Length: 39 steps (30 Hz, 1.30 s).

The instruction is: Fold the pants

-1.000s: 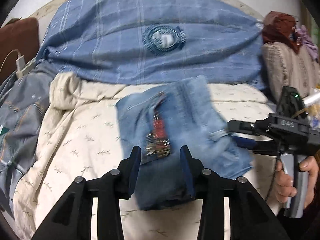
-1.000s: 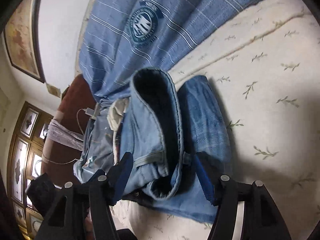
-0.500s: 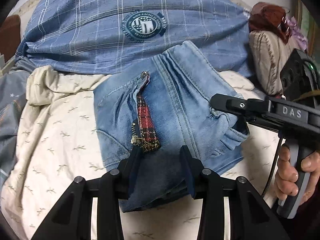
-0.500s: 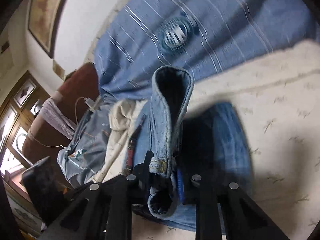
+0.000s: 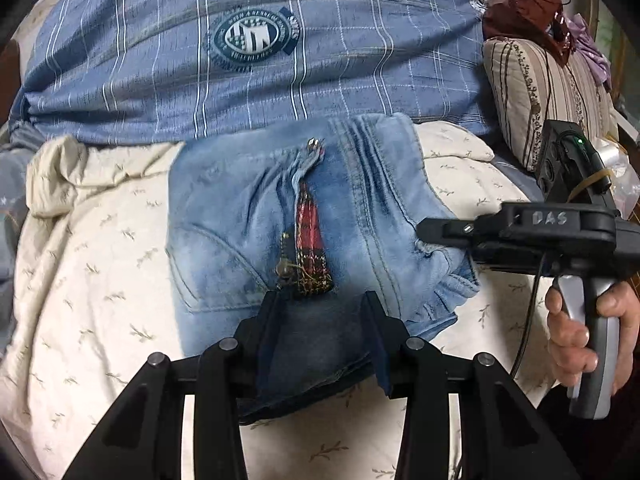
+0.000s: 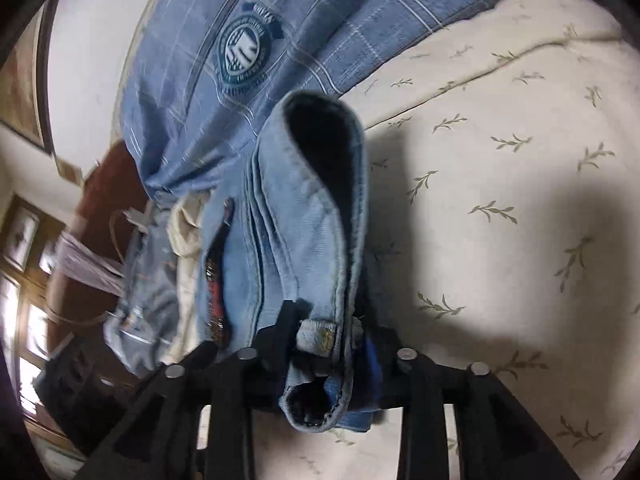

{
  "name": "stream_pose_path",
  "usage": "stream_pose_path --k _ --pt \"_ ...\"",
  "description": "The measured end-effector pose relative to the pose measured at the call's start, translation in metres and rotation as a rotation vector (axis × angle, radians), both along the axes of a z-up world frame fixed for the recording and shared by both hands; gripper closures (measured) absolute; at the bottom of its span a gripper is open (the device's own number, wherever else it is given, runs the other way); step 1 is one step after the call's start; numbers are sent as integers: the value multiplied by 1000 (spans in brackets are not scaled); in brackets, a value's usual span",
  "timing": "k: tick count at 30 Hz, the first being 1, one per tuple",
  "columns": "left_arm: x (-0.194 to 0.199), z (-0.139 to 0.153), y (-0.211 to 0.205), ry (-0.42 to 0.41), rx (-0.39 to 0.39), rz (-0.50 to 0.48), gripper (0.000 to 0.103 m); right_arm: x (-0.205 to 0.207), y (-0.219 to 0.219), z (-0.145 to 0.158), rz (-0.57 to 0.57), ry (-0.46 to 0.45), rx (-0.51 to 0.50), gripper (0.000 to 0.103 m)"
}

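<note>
Covering most of both views, your bed [image 5: 92,280] lies under a cream sheet [image 6: 520,184] with a leaf print. A blue plaid cover [image 5: 360,48] with a round crest [image 5: 256,38] rises at the far end, and a striped pillow [image 5: 536,92] sits to its right with a brown cloth [image 5: 520,8] on top.

You have the jeans [image 5: 240,216] folded into a compact bundle in the middle of the sheet, their far edge reaching the plaid cover. The open fly shows a red plaid lining [image 5: 308,224] with a zipper pull [image 5: 285,270] beside it.

Your left gripper [image 5: 322,320] points down at the near edge of the bundle. Its fingers [image 5: 268,332] stand a moderate way apart with denim between them, and they are easing wider; you cannot tell from the picture whether the pads press the cloth.

Your right gripper [image 6: 332,340] comes at the bundle's right side, and your right hand [image 5: 580,320] grips its handle. Its jaws are opening, and a thick fold with the waistband [image 6: 320,208] and a belt loop [image 6: 320,334] stands between them. The fold fills the gap, with both fingers [image 6: 286,320] against the denim.

In the right view a brown headboard [image 6: 104,208] and a white cable [image 6: 120,232] show at the left, beyond the jeans.
</note>
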<state>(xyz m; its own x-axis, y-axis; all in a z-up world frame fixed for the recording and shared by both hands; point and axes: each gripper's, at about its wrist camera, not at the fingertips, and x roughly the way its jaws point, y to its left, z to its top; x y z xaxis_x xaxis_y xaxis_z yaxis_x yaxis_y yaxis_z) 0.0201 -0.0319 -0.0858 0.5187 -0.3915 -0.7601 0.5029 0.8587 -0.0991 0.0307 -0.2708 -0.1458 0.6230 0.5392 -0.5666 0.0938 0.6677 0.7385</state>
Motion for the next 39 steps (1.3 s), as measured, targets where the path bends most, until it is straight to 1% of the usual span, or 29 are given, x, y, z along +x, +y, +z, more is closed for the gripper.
stream_pose_path --k 1,2,4,5,6,8,10,11,14,16,17,20,21,24,25,26,28,31,33,34,37,39 --pt "0 7 2 -13 -5 1 59 -5 -6 8 -25 -36 -3 47" --pt "-1 17 6 -33 -16 0 56 -12 -13 17 -54 -83 -7 44" --pt "-1 35 14 -85 -33 9 46 -21 -24 32 -102 -159 -5 43" --pt "2 45 18 -121 -36 27 39 -26 -29 39 -129 -201 -10 43" --pt "6 52 21 -147 -35 46 37 -29 -31 47 -140 -249 -20 43" --pt "21 58 22 -166 -16 89 37 -28 -29 59 -121 -315 -42 42" --pt "41 58 20 -155 -10 118 37 -20 -19 70 -94 -367 -81 44" --pt "54 56 17 -146 2 142 37 -14 -13 72 -81 -374 -92 45" --pt "76 48 10 -131 39 179 37 14 -1 68 -36 -346 -76 56" --pt "90 38 8 -109 57 216 38 32 -1 60 -27 -313 -55 58" --pt "97 34 8 -91 49 226 38 39 -1 56 -22 -301 -44 60" --pt "113 22 5 -67 52 255 39 51 1 48 -6 -291 -16 62" --pt "118 18 4 -60 62 256 39 57 3 44 0 -272 -16 62" --pt "131 -4 -4 -4 121 250 39 77 9 24 -2 -170 -50 61" --pt "132 -8 -5 6 126 251 39 83 10 15 -5 -133 -54 61" --pt "135 -14 -6 10 133 253 39 87 11 8 -11 -100 -61 64" --pt "140 -24 -13 8 174 246 38 95 11 -4 -17 -57 -68 65" --pt "148 -34 -21 16 230 236 34 101 12 -7 -11 -41 -111 65" --pt "153 -37 -23 27 240 233 30 101 13 -6 -10 -42 -125 65" --pt "155 -37 -22 35 239 232 29 99 14 -4 -9 -43 -127 65" --pt "150 -30 -13 42 196 235 31 87 11 11 -16 -57 -112 63" --pt "134 -18 -1 20 147 246 31 72 12 27 -6 -113 -120 63"
